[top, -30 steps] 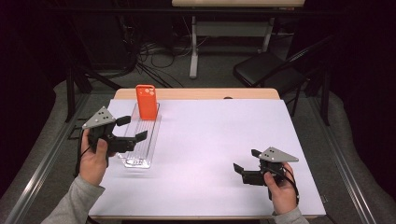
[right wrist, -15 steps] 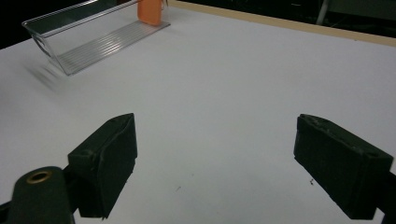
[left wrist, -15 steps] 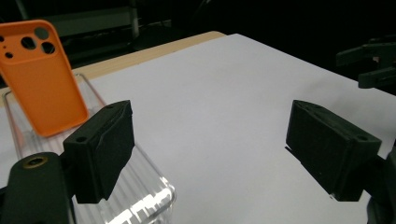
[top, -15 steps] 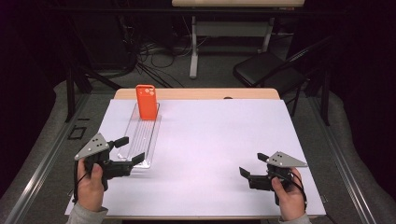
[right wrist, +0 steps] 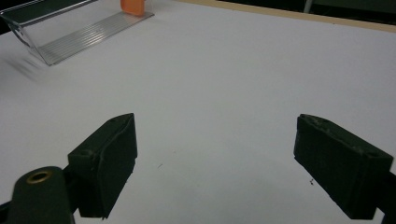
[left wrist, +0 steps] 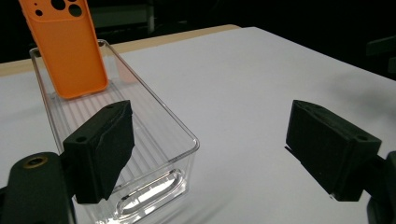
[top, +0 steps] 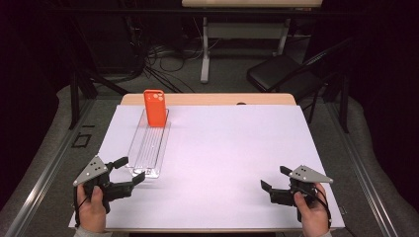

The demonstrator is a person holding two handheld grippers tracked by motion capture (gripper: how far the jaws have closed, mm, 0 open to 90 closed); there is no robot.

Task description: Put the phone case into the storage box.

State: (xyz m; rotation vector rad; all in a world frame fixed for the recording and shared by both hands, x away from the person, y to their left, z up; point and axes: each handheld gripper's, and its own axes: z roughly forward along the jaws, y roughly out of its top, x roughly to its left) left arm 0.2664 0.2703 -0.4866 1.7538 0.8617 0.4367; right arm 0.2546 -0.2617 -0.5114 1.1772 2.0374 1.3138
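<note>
High view | left gripper (top: 129, 170) has dropped back to the clear tray's (top: 148, 148) near end, jaws wide, empty | right gripper (top: 272, 186) well apart from tray, wide, empty | orange phone case (top: 155, 107) propped at tray's far end, likely the next pick

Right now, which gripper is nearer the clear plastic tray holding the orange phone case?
Left. The left gripper sits open at the clear plastic tray's near end; the right gripper hovers far across the white table.

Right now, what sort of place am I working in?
Probably a lab or recording workroom: a white-covered table under dark surroundings, loose cables on the carpeted floor, and a folding chair behind it.
</note>
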